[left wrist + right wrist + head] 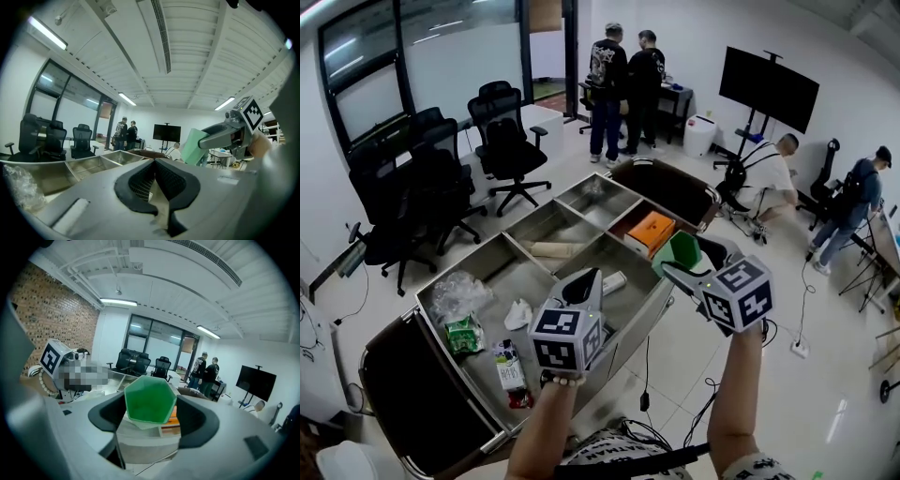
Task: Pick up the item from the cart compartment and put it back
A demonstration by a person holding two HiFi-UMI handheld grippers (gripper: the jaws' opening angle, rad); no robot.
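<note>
Clearly lifted above the cart (459,267), the green hexagonal cup (149,399) sits clamped in the right tool (152,412) near an orange box (652,232); the left tool (154,168) is pinched together, empty.

The cup (147,401) in the right gripper (150,412) is bright green with a paler rim. Its marker cube (739,292) shows black-and-white squares. The cart (546,223) is dull silver steel, with an orange box (651,231) toward its far end and a green packet (465,334) by its left edge. The chairs (506,141) are black.
</note>
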